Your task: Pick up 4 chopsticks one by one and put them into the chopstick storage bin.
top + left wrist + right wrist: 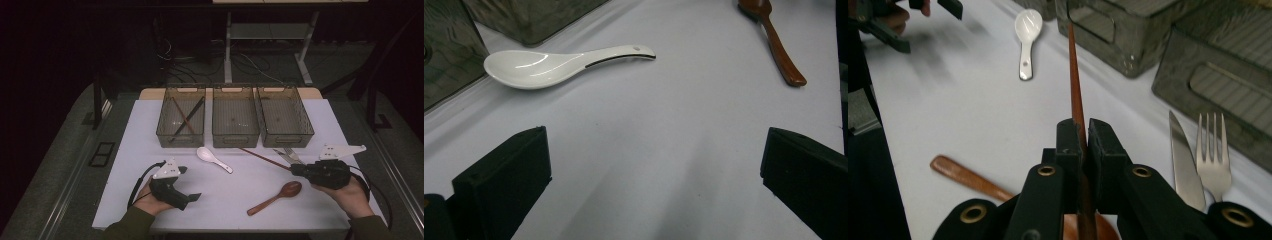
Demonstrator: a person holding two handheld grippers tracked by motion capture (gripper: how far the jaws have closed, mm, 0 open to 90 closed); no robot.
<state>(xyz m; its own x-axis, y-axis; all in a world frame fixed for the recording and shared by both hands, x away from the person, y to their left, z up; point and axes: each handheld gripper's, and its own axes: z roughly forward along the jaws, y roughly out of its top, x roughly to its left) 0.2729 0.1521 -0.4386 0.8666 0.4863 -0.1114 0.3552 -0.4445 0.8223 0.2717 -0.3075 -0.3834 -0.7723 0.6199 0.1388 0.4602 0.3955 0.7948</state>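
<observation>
Chopstick (1075, 75) sits pinched between your right gripper's (1082, 132) jaws, its long axis running away from the jaws toward the middle bin (235, 117), tip just short of that bin's near wall. Your left gripper (654, 165), well apart from that bin, has its jaws spread wide over bare table (225, 192).

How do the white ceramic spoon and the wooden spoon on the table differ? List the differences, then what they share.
The white ceramic spoon is glossy white; the wooden spoon is reddish-brown. The white ceramic spoon looks shorter, with a stubby handle; the wooden spoon has a longer, slimmer one. The white ceramic spoon lies close to the bins; the wooden spoon lies nearer the table's front edge. Both lie flat, untouched.
</observation>
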